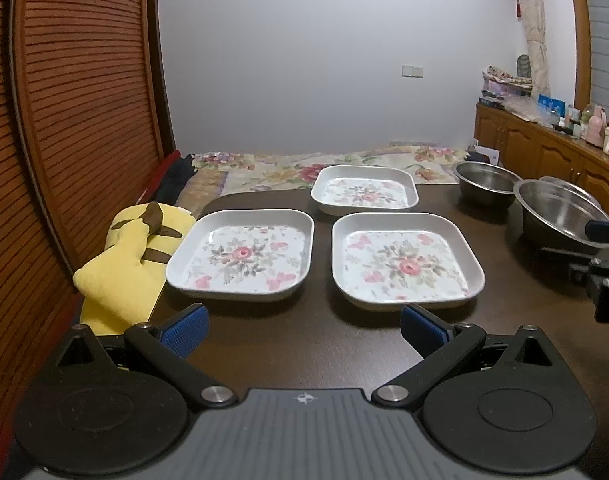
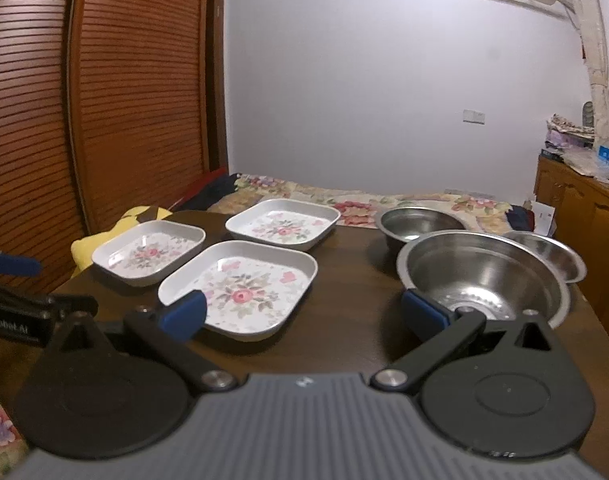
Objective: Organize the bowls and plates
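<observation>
Left wrist view, reading left to right: I see three square floral plates on the dark table, namely the left plate, the rear plate and the near plate, all flat, rims up, apart from one another. To their right stand three steel bowls: the rear bowl, the large bowl and, behind it, a third bowl, which touches or overlaps the large one in the right wrist view.

I hold the left gripper low over the near table edge, jaws spread wide, holding nothing. The right gripper is likewise spread and unloaded, between the near plate and the large bowl.

I judge the plates rigid, light, glossy and probably slippery; take hold on a raised rim, mid-side. They are square, so no long axis applies; sides run roughly parallel to the table edge. The bowls look stiff and light; pinch the thin rolled rim. All mouths face upward.
</observation>
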The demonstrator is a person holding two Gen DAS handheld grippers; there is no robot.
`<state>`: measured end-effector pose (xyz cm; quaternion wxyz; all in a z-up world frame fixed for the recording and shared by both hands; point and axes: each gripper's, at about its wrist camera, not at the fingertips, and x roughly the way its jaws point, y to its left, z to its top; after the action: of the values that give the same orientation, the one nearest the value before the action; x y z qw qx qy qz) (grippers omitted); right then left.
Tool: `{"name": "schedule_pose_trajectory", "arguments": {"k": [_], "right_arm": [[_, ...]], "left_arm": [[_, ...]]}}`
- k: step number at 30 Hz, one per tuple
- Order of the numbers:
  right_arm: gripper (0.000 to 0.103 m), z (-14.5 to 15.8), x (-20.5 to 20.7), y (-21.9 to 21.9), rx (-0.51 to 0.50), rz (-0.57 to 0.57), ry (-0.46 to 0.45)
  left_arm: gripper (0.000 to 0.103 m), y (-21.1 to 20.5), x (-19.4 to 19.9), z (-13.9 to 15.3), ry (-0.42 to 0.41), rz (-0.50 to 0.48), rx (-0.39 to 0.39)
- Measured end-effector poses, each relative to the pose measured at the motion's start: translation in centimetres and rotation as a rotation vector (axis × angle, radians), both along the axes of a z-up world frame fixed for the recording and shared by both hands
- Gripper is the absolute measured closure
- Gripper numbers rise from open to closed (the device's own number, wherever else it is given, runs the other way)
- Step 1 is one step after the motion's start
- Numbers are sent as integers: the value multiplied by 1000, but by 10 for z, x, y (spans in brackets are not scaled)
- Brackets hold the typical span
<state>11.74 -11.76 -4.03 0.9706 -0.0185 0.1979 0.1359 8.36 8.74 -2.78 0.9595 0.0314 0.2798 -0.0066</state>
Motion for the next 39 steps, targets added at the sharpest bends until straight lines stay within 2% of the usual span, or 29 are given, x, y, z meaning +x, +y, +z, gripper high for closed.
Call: {"name": "schedule_pose_trajectory", "arguments": {"k": [12,18,20,23,26,28,31,33,38,39], "right_arm": [[0,2,22,18,-13,35,27],[2,-6,41,21,-8,35,84],[15,-9,46,22,-9,38,103],[20,-13,56,22,22,43,152],[30,-15,62,22,24,34,165],[42,-17,67,22,22,27,175],[53,-21,73,21,30,19,196],[55,-24,76,21,31,12,208],[69,-32,81,20,34,2,233],[74,-33,82,20,33,1,237]], "left_arm": [[0,8,38,1,-15,-51,-30],[15,9,57,1,8,-85,-77],[25,9,64,-1,20,-104,-93],[39,7,73,-4,39,-125,-99],[43,5,82,-9,60,-140,-111],[44,4,87,-12,74,-153,-130],[51,1,93,-16,82,-157,-119],[54,0,97,-19,89,-160,-115],[74,-3,107,-27,112,-168,-95],[76,-3,108,-29,117,-169,-94]]}}
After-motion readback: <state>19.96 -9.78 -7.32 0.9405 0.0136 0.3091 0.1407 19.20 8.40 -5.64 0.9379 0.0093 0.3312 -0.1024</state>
